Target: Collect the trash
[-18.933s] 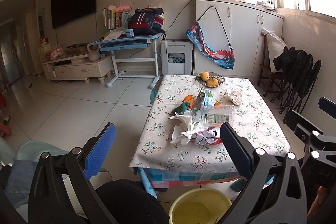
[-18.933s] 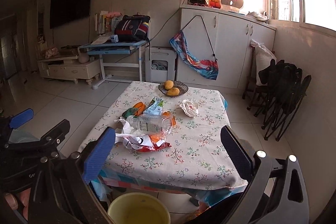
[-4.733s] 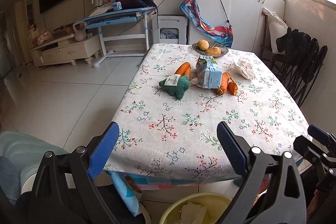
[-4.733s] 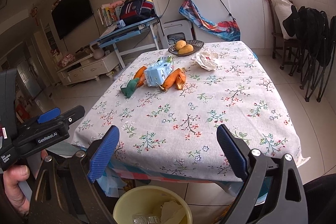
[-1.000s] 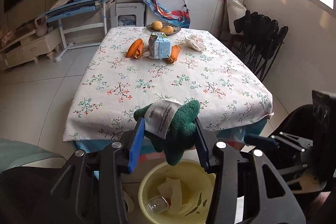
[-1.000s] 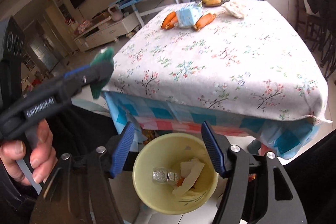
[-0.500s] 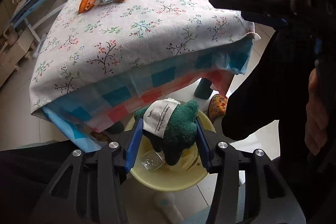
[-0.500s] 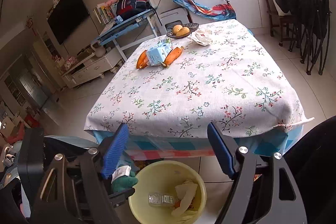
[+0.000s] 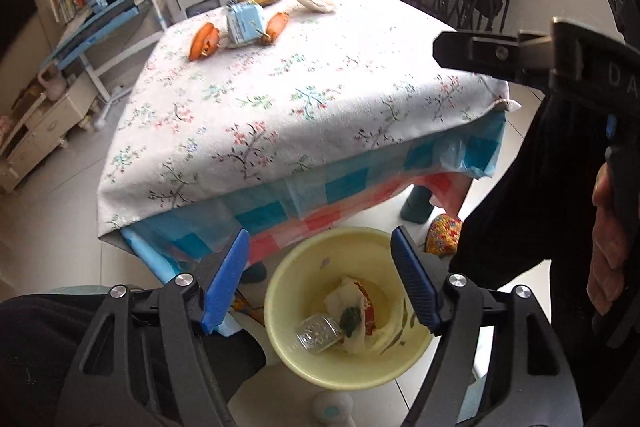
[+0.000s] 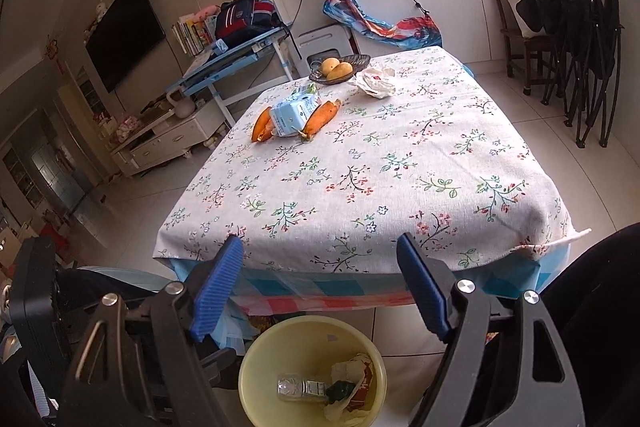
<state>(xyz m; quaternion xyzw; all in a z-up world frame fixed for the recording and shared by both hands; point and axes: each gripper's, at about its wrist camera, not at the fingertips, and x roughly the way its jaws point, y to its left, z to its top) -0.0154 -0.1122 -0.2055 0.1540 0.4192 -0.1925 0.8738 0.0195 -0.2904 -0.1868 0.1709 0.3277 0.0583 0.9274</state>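
sunny room, flowered table [image 10: 400, 163]. hanging wide open and empty over yellow bin [image 9: 288, 359]: left gripper [image 9: 320, 287], just opening, and right gripper [image 10: 320, 287]. green toy [image 9: 351, 317] lying inside bin. still waiting beyond bin: milk carton [image 10: 294, 115], crumpled paper [image 10: 374, 81].

Table [image 10: 400, 167] (floral cloth) bears carton [image 10: 294, 115], carrots [image 10: 322, 115].

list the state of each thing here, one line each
left hand-held gripper: open, just released, nothing between the jaws
right hand-held gripper: open, empty
yellow bin: upright, partly filled
green plush: in the bin
plastic bottle: lying in the bin
milk carton: lying on the table
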